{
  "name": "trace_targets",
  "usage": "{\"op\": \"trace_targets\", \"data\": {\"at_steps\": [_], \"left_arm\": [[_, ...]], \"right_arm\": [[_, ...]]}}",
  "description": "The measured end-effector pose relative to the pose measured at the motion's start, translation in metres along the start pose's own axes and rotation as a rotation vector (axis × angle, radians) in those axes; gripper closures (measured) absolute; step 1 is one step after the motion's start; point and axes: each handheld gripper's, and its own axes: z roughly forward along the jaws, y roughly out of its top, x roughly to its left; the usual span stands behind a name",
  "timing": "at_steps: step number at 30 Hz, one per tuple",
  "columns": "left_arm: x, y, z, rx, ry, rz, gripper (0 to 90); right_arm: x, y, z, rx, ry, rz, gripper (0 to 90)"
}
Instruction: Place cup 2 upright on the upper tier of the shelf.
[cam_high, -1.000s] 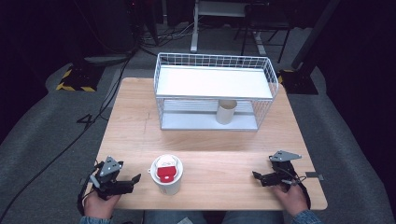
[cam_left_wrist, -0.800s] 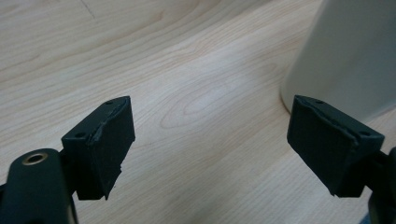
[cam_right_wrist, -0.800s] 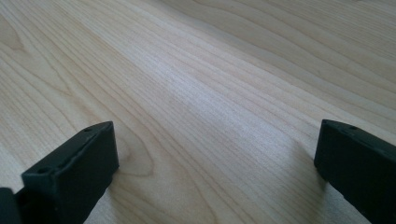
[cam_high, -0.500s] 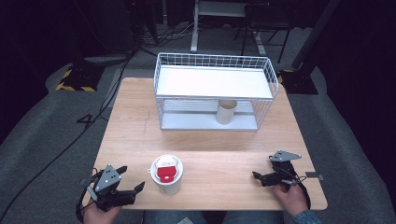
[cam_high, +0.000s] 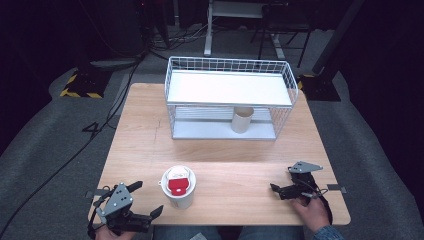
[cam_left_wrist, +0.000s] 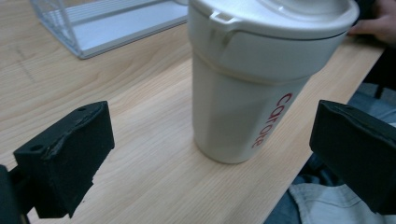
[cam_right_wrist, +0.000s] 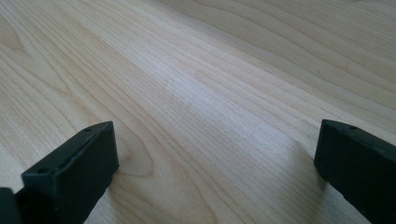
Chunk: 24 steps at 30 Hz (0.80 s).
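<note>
A cream-white travel cup (cam_high: 178, 187) stands upright near the table's (cam_high: 240, 165) front edge, left of the middle. Its lid is on, with a red flap on top. Red lettering runs up its side in the left gripper view (cam_left_wrist: 252, 93).

- High view: counter (cam_high: 220, 160) evenly lit from above; surrounding floor falls to near black. Image soft, low in detail.
- Left gripper view: bright, diffuse light; cup (cam_left_wrist: 261, 79) sharp, fingers (cam_left_wrist: 70, 158) slightly soft.
- Right gripper view: wood grain crisp, pale glare band across the centre, soft shadows beside the fingers (cam_right_wrist: 74, 172).
</note>
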Motion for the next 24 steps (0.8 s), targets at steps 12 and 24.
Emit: {"op": "trace_targets", "data": {"at_steps": [12, 24], "left_arm": [[-0.011, -0.002, 0.015, -0.082, -0.021, 0.014, 0.3], [-0.017, -0.01, 0.046, -0.11, -0.047, -0.008, 0.3]], "right_arm": [[0.0, 0.0, 0.0, -0.001, 0.002, 0.0, 0.0], [0.0, 0.0, 0.0, 0.0, 0.001, -0.002, 0.0]]}}
